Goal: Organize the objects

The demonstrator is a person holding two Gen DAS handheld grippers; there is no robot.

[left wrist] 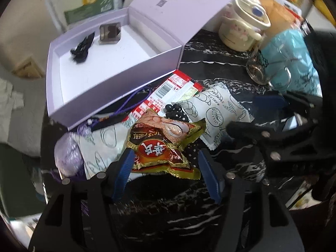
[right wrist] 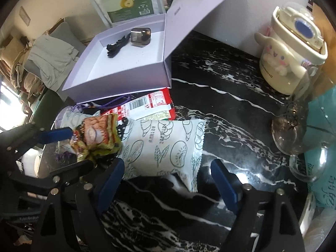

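Observation:
A brown and gold snack packet (left wrist: 163, 151) lies on a pile of packets, between the blue pads of my left gripper (left wrist: 166, 157). The jaws stand open around it, the right pad just clear of its edge. A white bread packet with line drawings (right wrist: 166, 149) lies flat on the black marble table (right wrist: 220, 79). My right gripper (right wrist: 167, 163) stands open over its near end, one pad on each side. The left gripper (right wrist: 80, 148) shows at the left of the right wrist view. An open lilac box (left wrist: 117, 84) behind holds a black hair clip (left wrist: 83, 48) and a small dark case (left wrist: 110, 33).
A red and white packet (left wrist: 174, 86), a second white packet (left wrist: 105, 138), a purple tasselled sachet (left wrist: 67, 157) and a black dotted item (left wrist: 176, 113) lie in the pile. At the right stand a cream character mug (right wrist: 292, 56), glass cups (right wrist: 287, 130) and a teal bag (left wrist: 294, 58).

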